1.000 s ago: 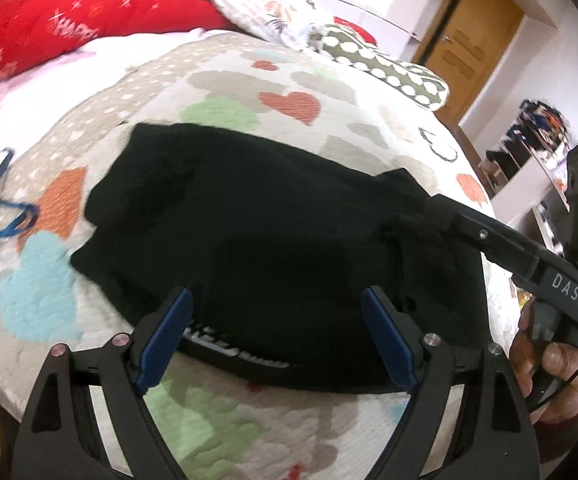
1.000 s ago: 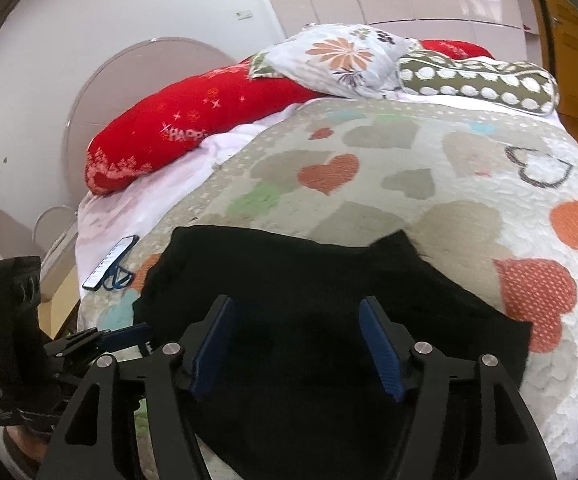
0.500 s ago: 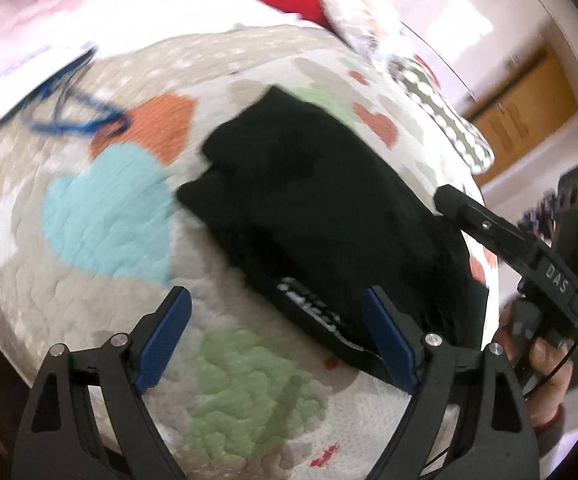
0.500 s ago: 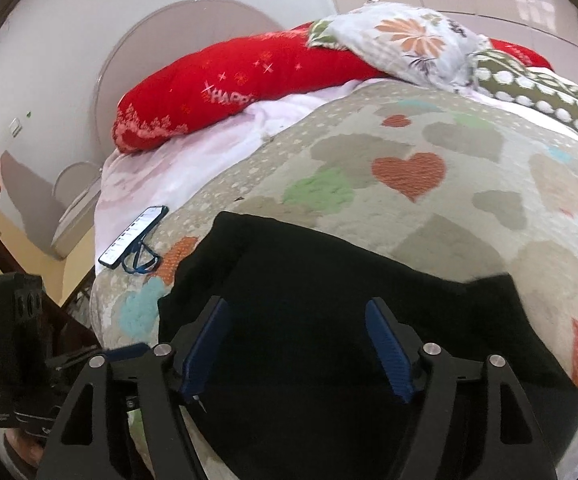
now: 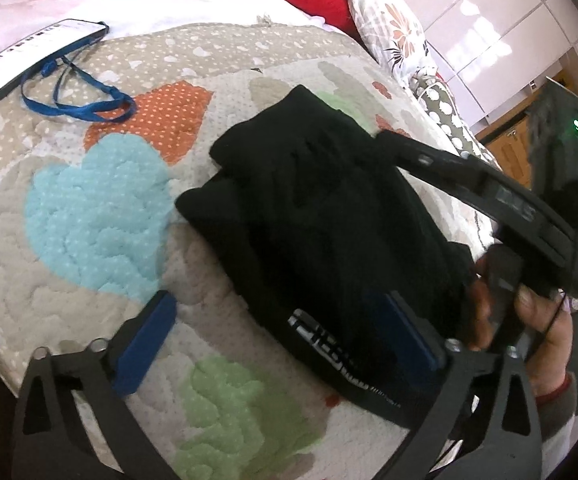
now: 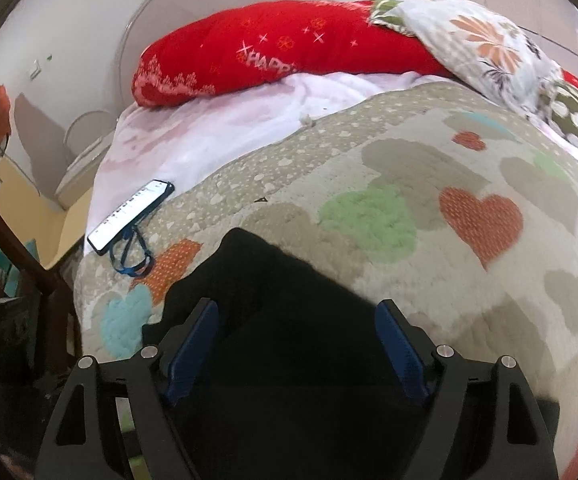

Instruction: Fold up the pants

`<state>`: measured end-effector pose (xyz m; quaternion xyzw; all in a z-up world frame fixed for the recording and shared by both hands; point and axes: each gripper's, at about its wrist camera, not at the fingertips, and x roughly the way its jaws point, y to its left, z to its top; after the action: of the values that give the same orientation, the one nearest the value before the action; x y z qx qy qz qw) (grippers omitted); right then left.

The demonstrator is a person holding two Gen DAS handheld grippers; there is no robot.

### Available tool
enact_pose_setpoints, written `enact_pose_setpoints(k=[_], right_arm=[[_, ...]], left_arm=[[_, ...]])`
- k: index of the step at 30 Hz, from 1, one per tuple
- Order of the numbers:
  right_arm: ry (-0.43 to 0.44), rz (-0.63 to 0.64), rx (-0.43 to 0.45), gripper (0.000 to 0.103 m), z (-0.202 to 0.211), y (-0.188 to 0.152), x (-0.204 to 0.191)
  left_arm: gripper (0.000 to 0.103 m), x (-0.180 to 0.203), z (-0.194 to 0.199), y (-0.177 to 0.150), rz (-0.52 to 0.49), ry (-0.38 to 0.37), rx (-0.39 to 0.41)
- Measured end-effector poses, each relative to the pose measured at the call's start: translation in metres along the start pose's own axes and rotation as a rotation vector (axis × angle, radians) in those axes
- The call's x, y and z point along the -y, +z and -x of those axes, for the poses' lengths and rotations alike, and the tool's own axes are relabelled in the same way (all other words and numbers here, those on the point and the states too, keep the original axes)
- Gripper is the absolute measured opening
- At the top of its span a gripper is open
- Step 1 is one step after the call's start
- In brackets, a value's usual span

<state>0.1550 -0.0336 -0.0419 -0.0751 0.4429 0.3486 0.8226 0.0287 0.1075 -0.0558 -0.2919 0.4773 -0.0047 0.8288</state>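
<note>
The black pants (image 5: 329, 220) lie folded in a compact bundle on the heart-patterned quilt (image 5: 101, 208), white lettering on the near edge. My left gripper (image 5: 277, 336) is open and empty, low over the bundle's near-left edge, one finger over the quilt, the other over the fabric. My right gripper (image 6: 297, 344) is open and empty, hovering over the pants (image 6: 289, 320). In the left wrist view the right gripper's body (image 5: 509, 208) reaches over the bundle from the right.
A phone (image 5: 37, 56) with a blue lanyard (image 5: 85, 100) lies at the quilt's far left; it also shows in the right wrist view (image 6: 133, 214). A red bolster (image 6: 273, 56) and floral pillow (image 6: 481, 44) lie at the bed's head. A wooden door (image 5: 505, 148) stands far right.
Both grippers have swung left and come lower and closer to the pants. The left one now sits over the bundle's left edge. Both stayed open.
</note>
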Motion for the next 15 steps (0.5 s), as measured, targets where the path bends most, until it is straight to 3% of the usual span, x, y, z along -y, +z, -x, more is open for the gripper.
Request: enact_pose_setpoints(k=[15], right_arm=[[0.045, 0.052, -0.082, 0.084, -0.058, 0.028, -0.009]], left_arm=[[0.103, 0.006, -0.013, 0.007, -0.013, 0.086, -0.002]])
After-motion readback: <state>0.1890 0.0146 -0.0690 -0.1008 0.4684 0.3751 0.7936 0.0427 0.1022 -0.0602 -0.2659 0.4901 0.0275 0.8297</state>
